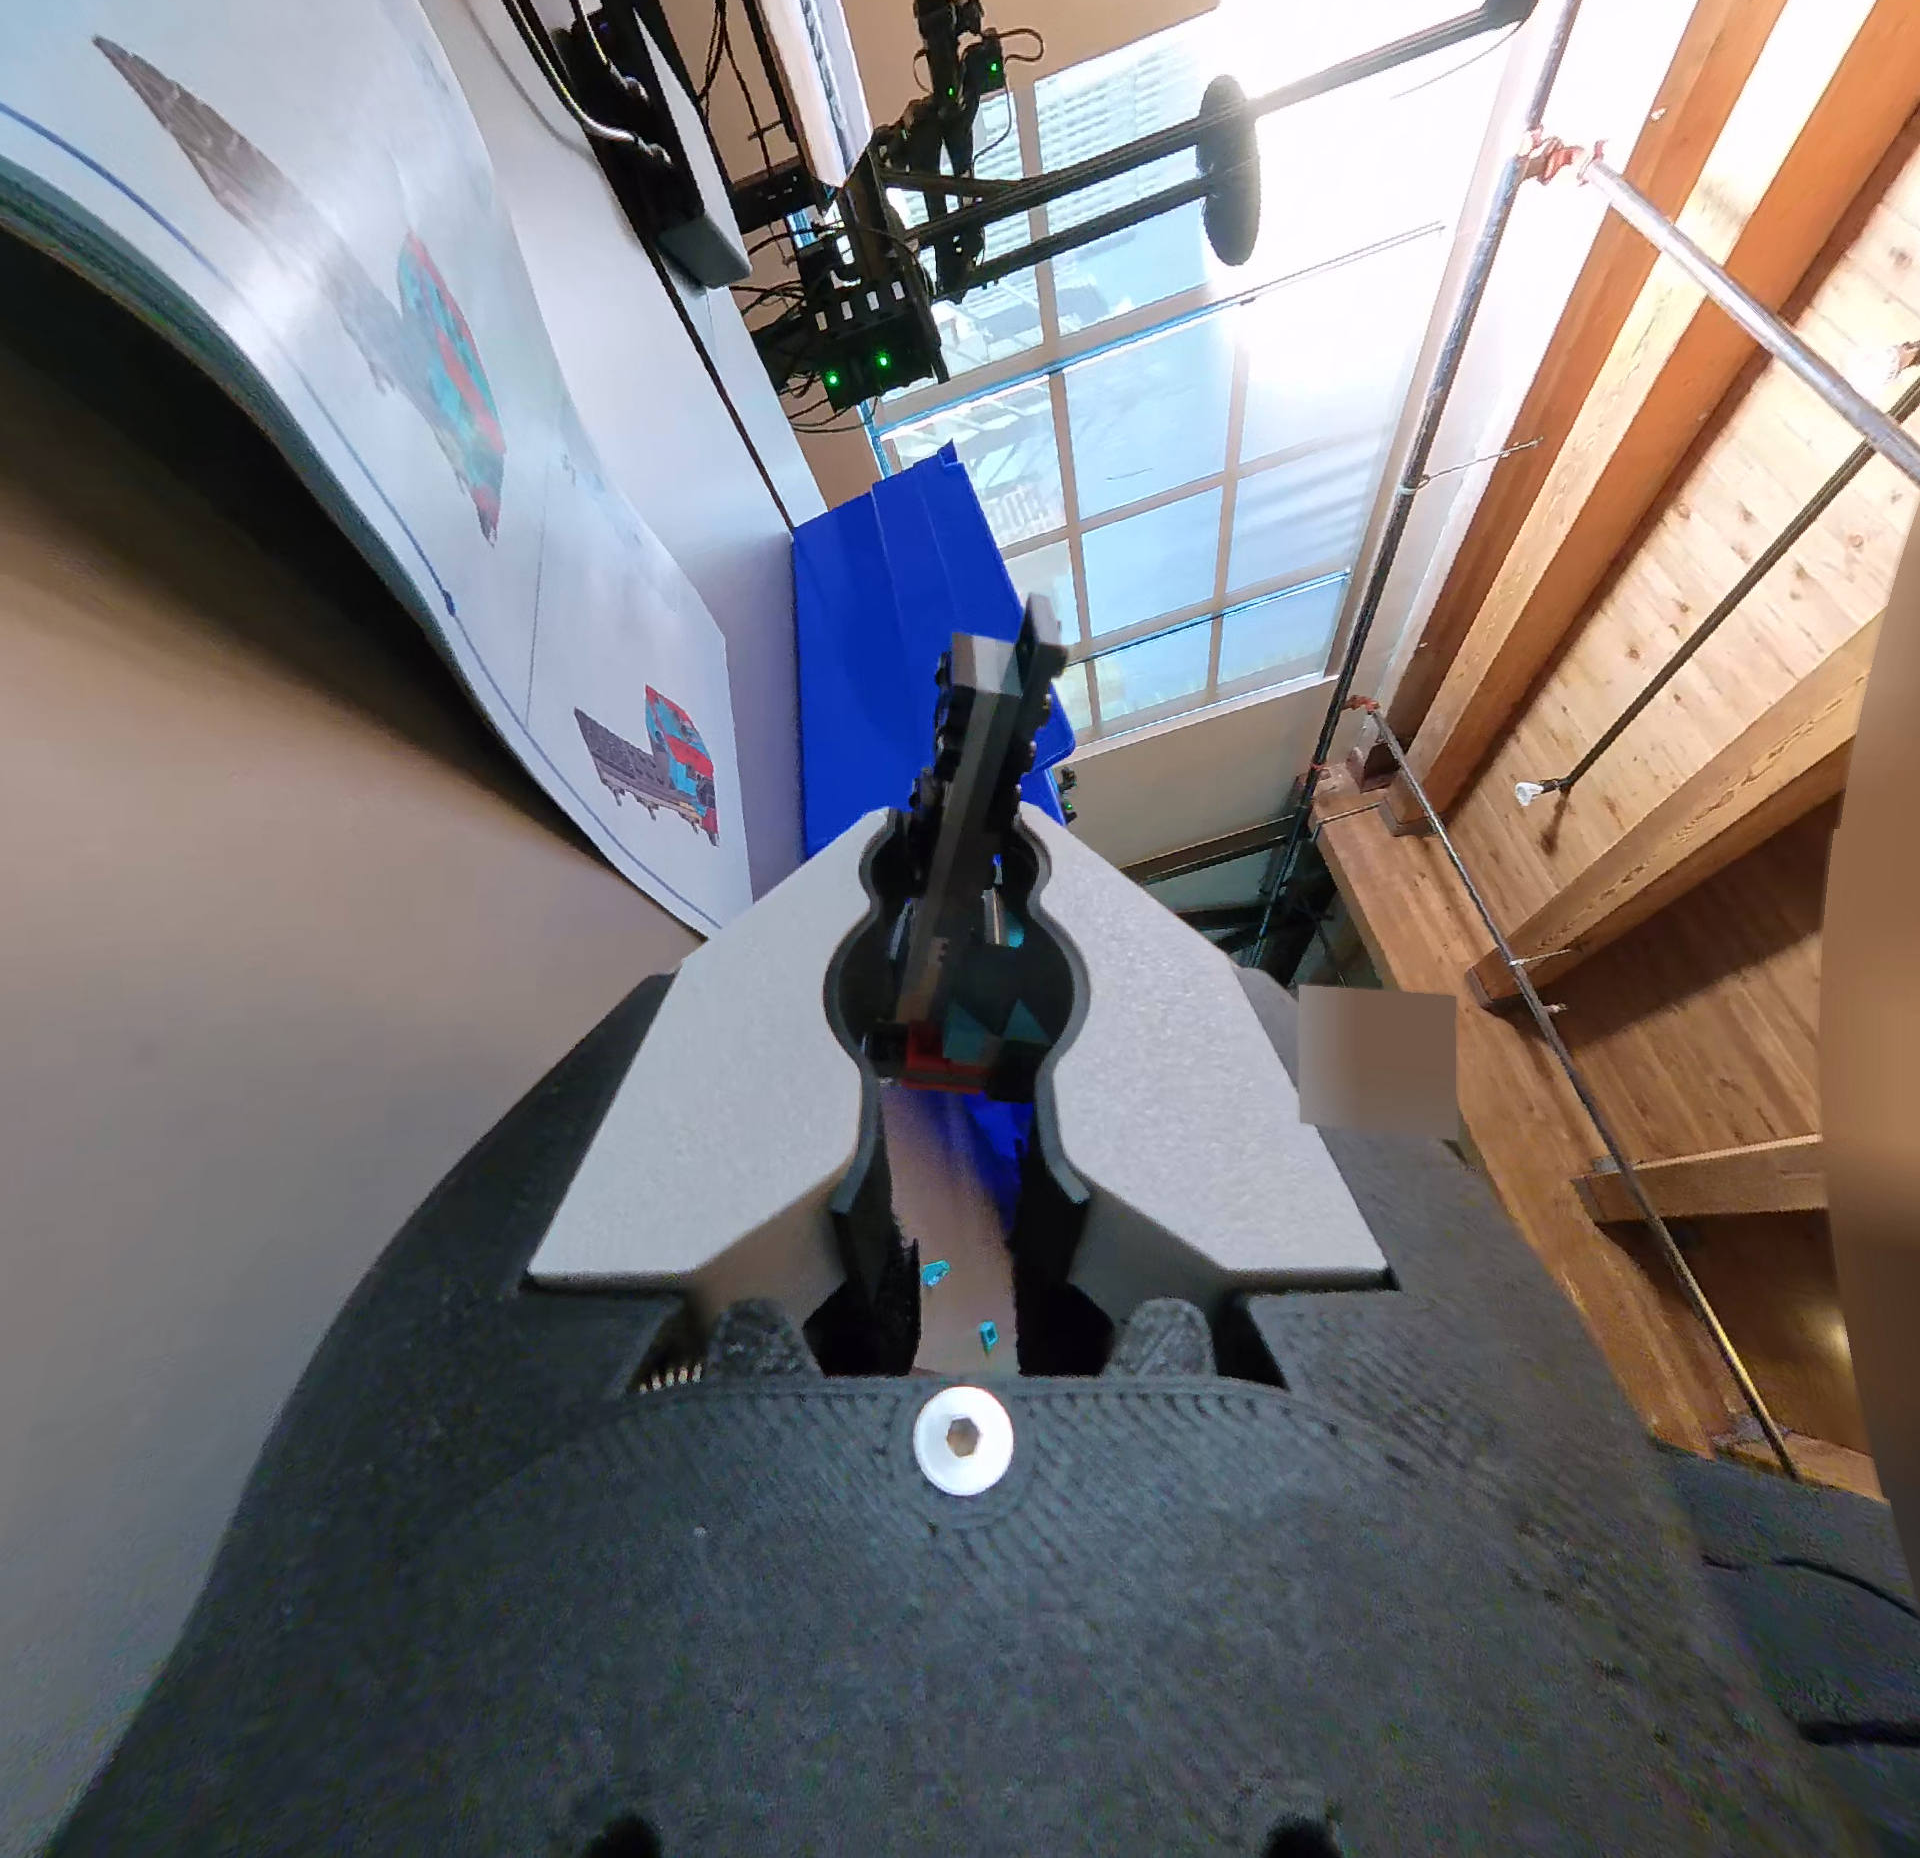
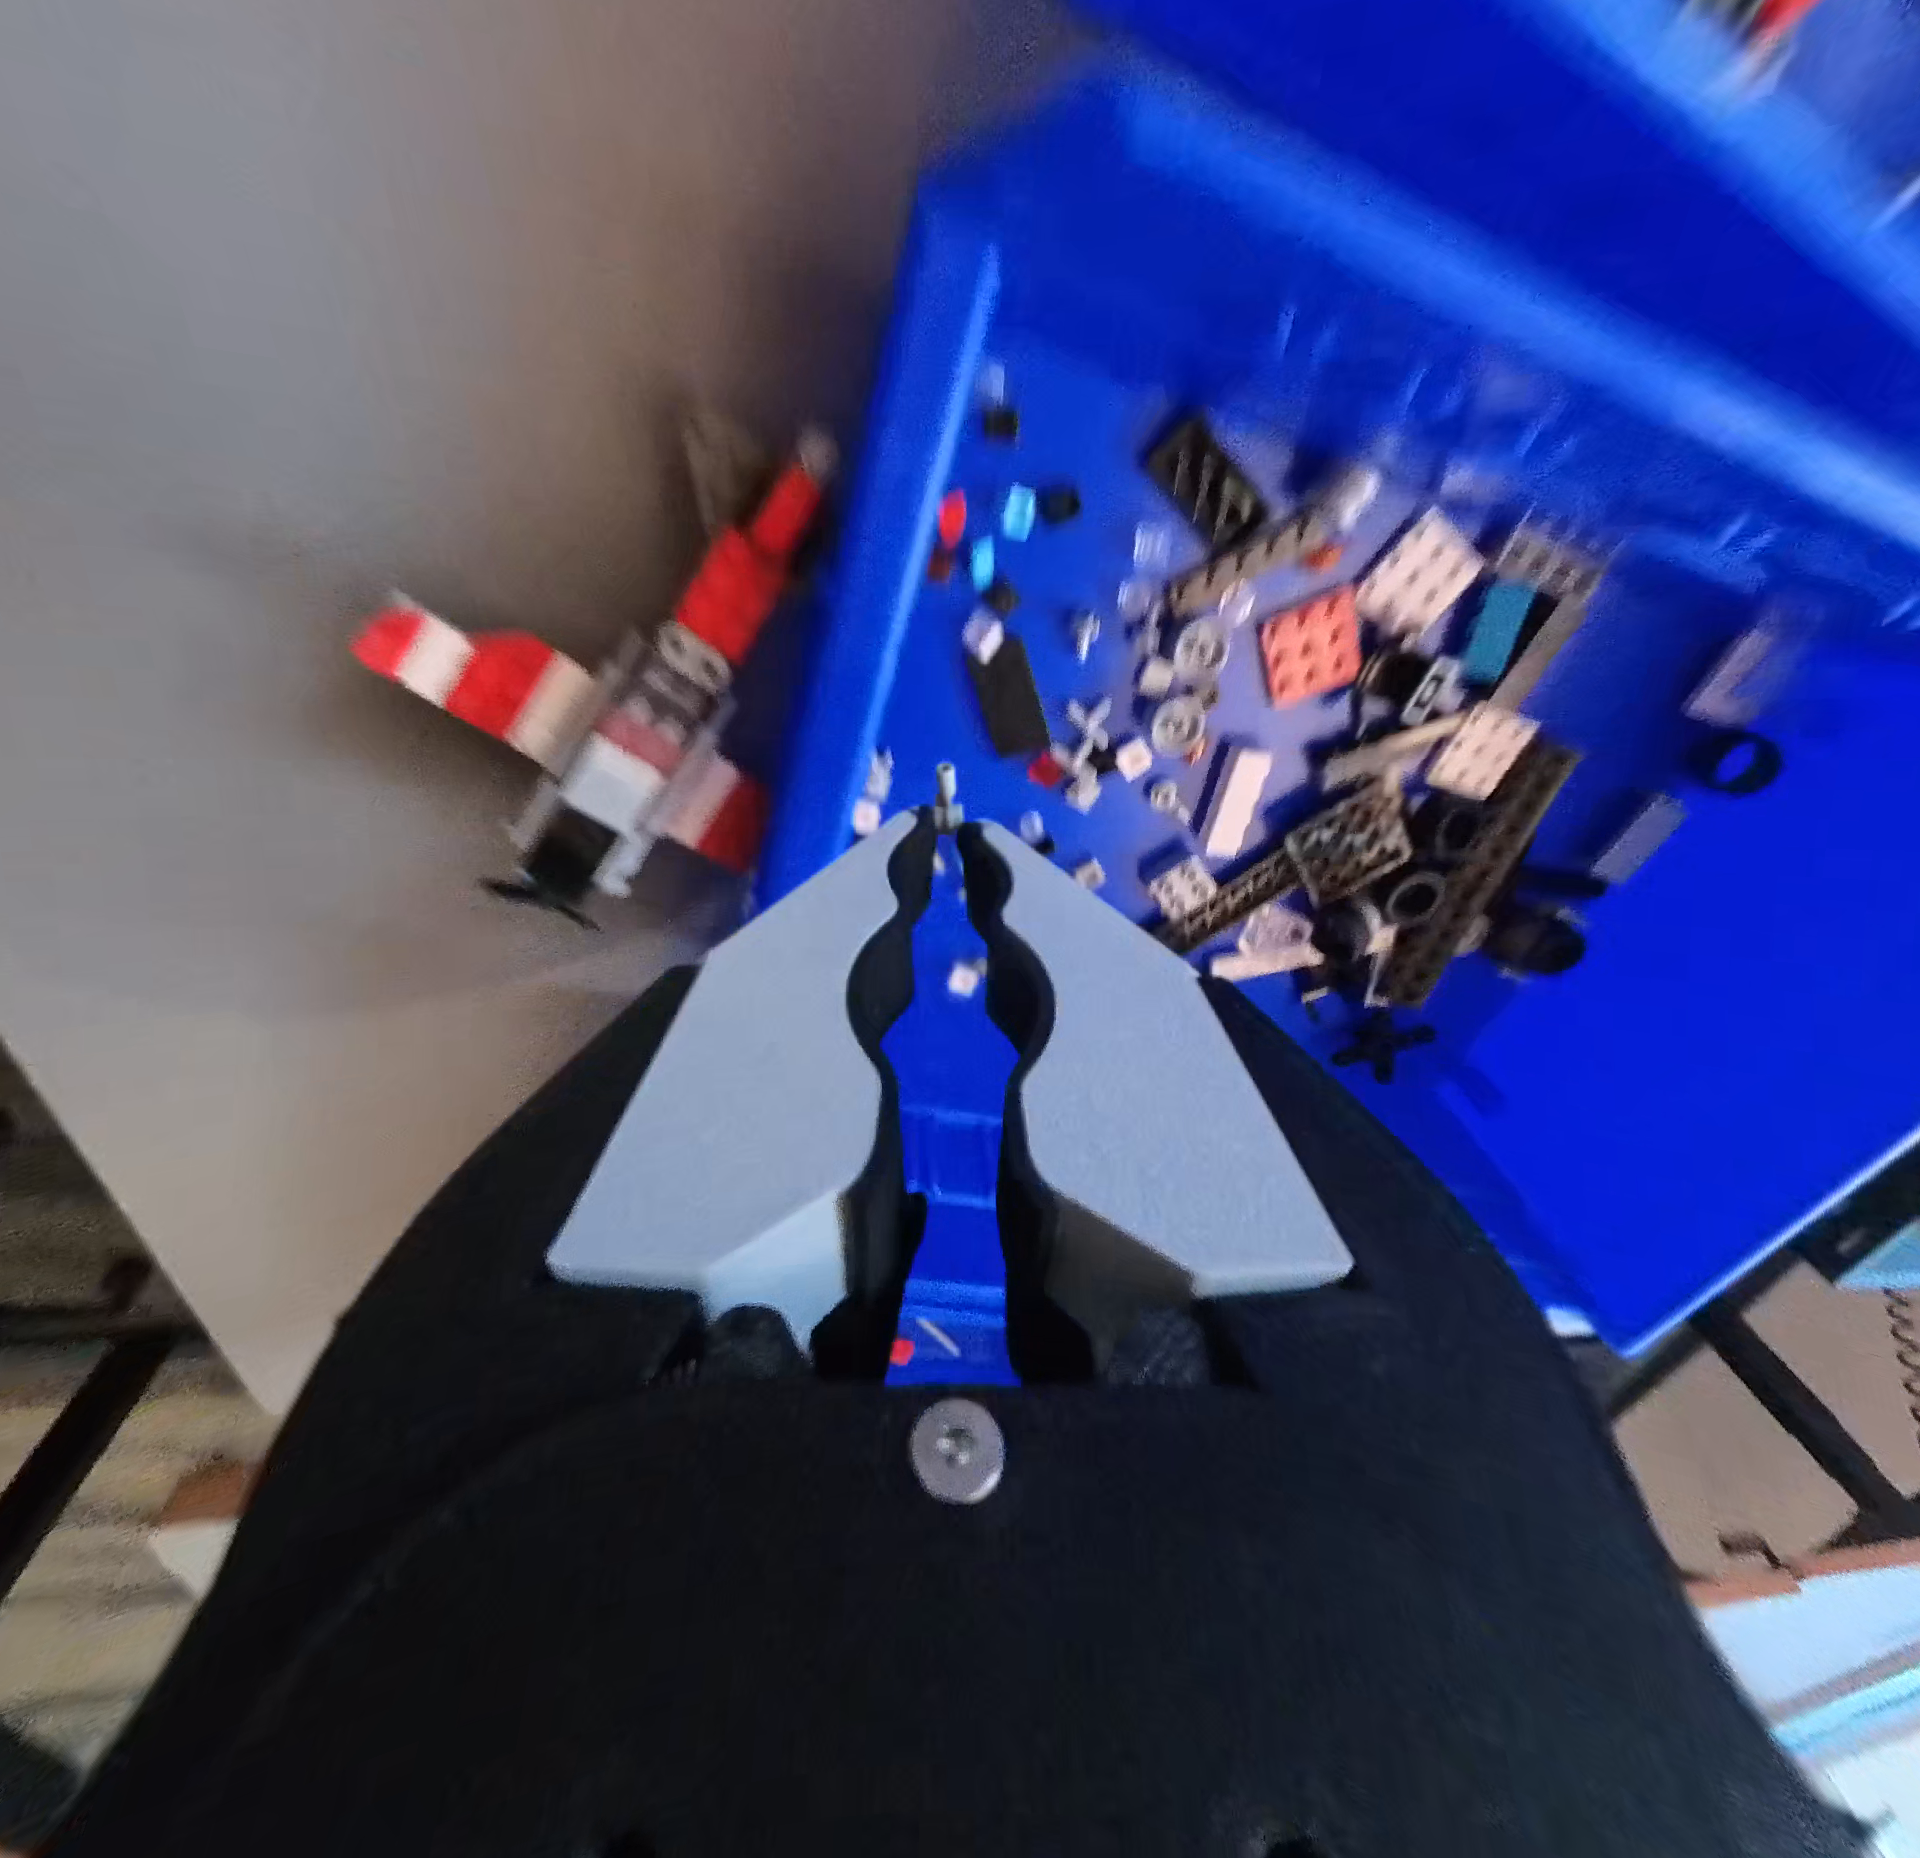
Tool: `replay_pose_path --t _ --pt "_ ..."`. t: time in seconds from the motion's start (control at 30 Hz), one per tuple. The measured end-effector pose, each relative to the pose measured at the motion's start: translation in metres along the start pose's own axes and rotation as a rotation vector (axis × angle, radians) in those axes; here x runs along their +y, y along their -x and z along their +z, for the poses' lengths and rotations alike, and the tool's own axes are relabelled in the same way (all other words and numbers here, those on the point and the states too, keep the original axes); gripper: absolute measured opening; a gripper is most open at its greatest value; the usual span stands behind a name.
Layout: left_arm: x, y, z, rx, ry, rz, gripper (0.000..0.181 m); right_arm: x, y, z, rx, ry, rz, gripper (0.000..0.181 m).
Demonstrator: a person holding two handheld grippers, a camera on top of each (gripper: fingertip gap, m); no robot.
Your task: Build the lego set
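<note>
Grey peg (image 2: pixel 943 792), blurred, in right gripper (image 2: pixel 943 840)

table: bare tan surface (image 2: pixel 364 281) left of the blue tray (image 2: pixel 1621 1164), free to pass | obstacle: red-and-white lego model (image 2: pixel 623 707) just beside the tray's left wall | tray floor: loose lego pieces (image 2: pixel 1340 769) crowded on right side, sparse on left side | left view: instruction sheet (image 1: pixel 343 354) beside blue bin (image 1: pixel 883 665)
</note>
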State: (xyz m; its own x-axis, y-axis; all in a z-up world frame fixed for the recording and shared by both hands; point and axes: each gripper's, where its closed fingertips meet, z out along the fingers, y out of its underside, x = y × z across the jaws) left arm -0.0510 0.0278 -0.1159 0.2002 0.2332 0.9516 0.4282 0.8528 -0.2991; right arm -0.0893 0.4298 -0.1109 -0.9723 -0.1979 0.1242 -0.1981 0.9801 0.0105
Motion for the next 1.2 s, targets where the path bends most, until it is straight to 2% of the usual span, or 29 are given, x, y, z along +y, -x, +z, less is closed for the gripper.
replay_pose_path --t 0.1,0.23,0.4,0.53,0.63,0.77,1.2 --pt "0.002 -0.001 -0.002 0.007 -0.003 -0.006 0.017 -0.056 0.015 -0.021 0.015 -0.137 0.010 0.005" --pt "0.009 -0.005 -0.007 0.024 0.010 -0.029 0.017 -0.137 0.040 -0.028 0.015 -0.321 0.022 0.005" --pt "0.015 -0.009 -0.015 0.056 0.025 -0.071 0.017 -0.223 0.049 -0.003 0.022 -0.533 0.178 0.005" --pt "0.016 -0.012 -0.019 0.089 0.038 -0.109 0.017 -0.270 0.045 0.019 0.026 -0.647 0.361 0.005" --pt "0.017 -0.014 -0.022 0.108 0.054 -0.129 0.017 -0.286 0.039 0.033 0.060 -0.647 0.448 0.005" --pt "0.019 -0.016 -0.023 0.126 0.073 -0.145 0.017 -0.292 0.036 0.050 0.108 -0.597 0.454 0.005" --pt "0.018 -0.017 -0.027 0.148 0.078 -0.178 0.017 -0.305 0.030 0.062 0.118 -0.542 0.460 0.006"
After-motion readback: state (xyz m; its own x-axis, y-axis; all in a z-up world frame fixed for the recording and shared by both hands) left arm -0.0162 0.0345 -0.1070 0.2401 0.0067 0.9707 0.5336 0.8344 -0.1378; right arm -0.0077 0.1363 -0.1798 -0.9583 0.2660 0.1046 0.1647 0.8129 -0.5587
